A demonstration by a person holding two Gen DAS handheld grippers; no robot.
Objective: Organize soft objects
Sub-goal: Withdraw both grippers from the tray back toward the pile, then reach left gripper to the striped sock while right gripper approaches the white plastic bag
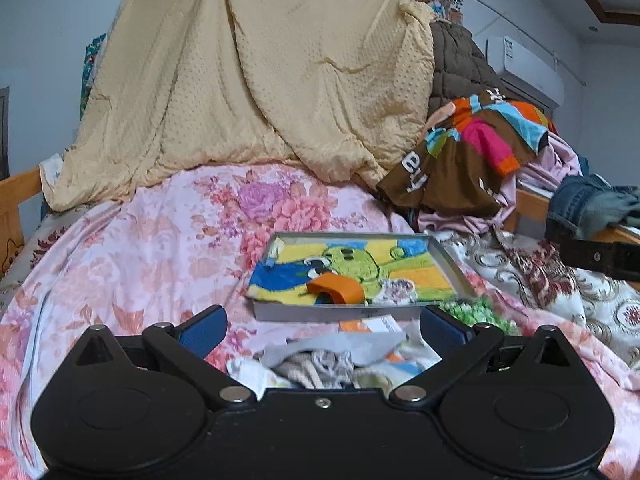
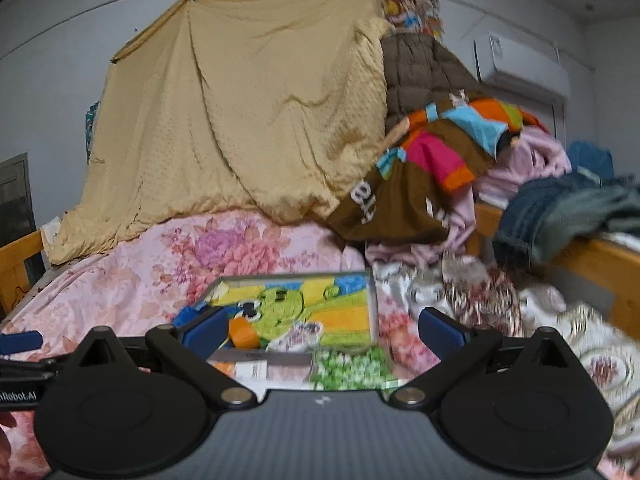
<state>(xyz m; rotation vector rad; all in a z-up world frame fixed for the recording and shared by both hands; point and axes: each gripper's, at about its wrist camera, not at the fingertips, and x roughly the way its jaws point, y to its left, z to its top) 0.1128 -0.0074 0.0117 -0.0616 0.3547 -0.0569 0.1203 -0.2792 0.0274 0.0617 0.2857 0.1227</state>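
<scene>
Your left claw (image 1: 322, 330) is held low over a bed covered by a pink floral sheet (image 1: 160, 248), its two blue-padded fingers (image 1: 202, 332) spread wide apart with nothing between them. Directly under that gap lies a loose heap of small soft pieces (image 1: 320, 364), pale, grey and patterned, resting on the sheet.

Just beyond the heap sits a shallow grey box (image 1: 340, 314). Inside it lies a bright cartoon towel (image 1: 360, 268) in yellow, blue, green and orange, laid flat, with an orange piece (image 1: 338, 286) resting on its near edge. A green-and-white patterned item (image 1: 476, 312) lies against the box's near right corner.

Your right claw (image 2: 322, 330) is also spread wide and empty, hovering just in front of the same box (image 2: 374, 308), with the green-and-white item (image 2: 352, 366) below the gap. The tip of the left claw shows at the left edge of the right wrist view.

At the head of the bed a large tan quilt (image 1: 256, 80) hangs down like a curtain. To its right is a pile of clothes: a brown garment with bright coloured patches (image 1: 464, 152), pink fabric beneath it, and jeans (image 2: 552, 212) draped over the wooden bed rail (image 2: 600, 260).
</scene>
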